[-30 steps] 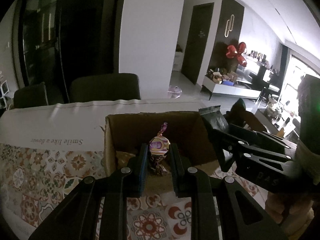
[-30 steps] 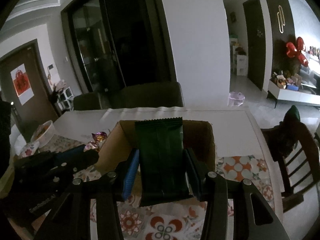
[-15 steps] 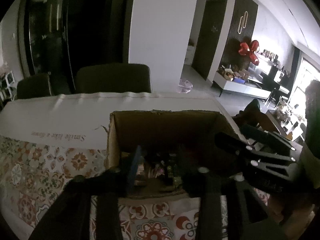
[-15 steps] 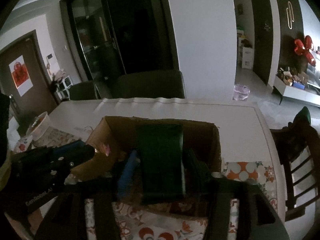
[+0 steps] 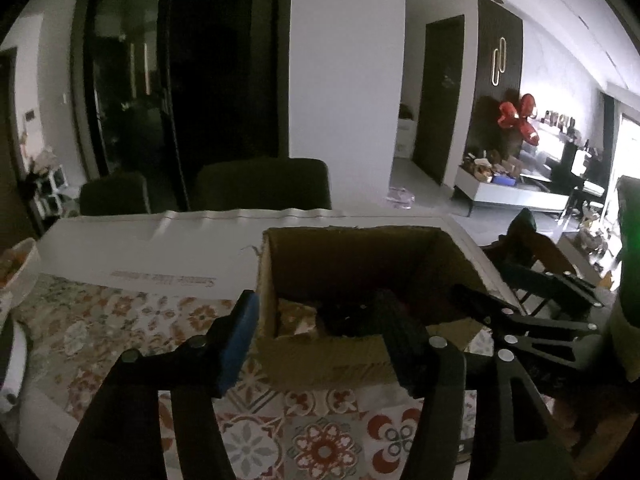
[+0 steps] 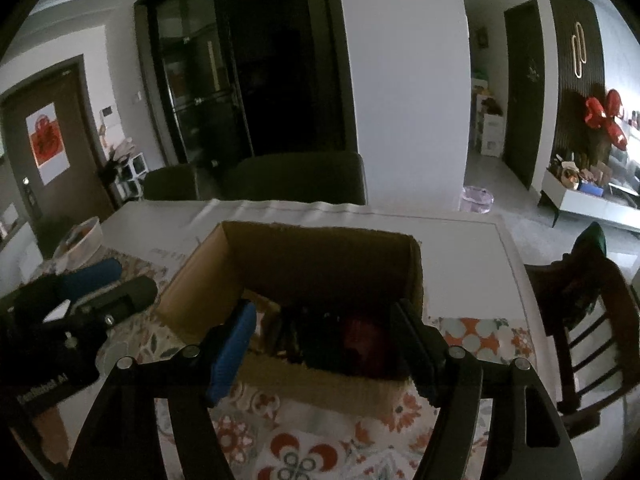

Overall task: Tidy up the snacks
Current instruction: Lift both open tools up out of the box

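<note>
In the brown cardboard box (image 6: 400,256), dark snack packets (image 6: 340,340)

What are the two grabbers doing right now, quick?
Left gripper: open, holding nothing, at the cardboard box.
Right gripper: open, holding nothing, over the same box.

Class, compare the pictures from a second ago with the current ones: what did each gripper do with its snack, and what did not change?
Both let go. The left gripper released its wrapped candy and the right gripper its dark green packet into the cardboard box; both jaws now stand open and empty at the box's near wall. The box and patterned tablecloth stayed put.
</note>
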The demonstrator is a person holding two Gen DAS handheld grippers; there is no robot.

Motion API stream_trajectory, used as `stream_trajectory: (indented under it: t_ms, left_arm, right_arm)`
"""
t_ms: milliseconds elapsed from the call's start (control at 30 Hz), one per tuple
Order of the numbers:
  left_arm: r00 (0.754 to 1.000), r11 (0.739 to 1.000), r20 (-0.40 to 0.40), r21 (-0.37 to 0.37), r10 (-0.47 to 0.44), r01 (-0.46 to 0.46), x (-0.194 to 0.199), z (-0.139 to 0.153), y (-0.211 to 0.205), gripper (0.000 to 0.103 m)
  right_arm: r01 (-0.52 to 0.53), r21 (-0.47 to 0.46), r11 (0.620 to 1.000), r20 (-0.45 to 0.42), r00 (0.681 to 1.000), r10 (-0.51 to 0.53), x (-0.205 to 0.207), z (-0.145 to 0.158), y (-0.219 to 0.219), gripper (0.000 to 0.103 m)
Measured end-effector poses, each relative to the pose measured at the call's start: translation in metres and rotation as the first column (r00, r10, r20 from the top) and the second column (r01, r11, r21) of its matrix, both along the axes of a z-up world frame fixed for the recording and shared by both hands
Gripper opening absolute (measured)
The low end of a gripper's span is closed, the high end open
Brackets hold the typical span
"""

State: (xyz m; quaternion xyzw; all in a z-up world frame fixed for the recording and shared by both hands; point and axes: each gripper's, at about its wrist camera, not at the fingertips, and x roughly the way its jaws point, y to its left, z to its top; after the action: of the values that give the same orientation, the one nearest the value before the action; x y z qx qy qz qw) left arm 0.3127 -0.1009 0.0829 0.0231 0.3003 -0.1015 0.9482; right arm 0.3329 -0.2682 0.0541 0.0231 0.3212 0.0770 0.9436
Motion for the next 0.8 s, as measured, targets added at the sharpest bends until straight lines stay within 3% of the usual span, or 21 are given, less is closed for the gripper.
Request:
stream_trajectory:
  t_ms: [333,600,800]
  left_arm:
    - [0.995,0.995,-0.036,0.041,0.088,-0.087,-0.049,-0.014,0.007,0.063]
    - [0.973,0.992,-0.194,0.032,0.123,-0.119,-0.074,-0.043,0.005,0.063]
    - [0.937,0.982,-0.297,0.014,0.184,-0.188,-0.086,-0.065,0.011,0.063]
  right_arm:
    - [-0.082,-0.122,0.989,-0.076,0.994,0.073,-0.032,-0.019,0.009,0.071]
    - [-0.161,-0.177,0.971,-0.184,0.974,0.128,-0.050,-0.029,0.009,0.071]
    - [-0.262,-0.274,0.925,-0.303,0.937,0.176,-0.057,-0.047,0.017,0.071]
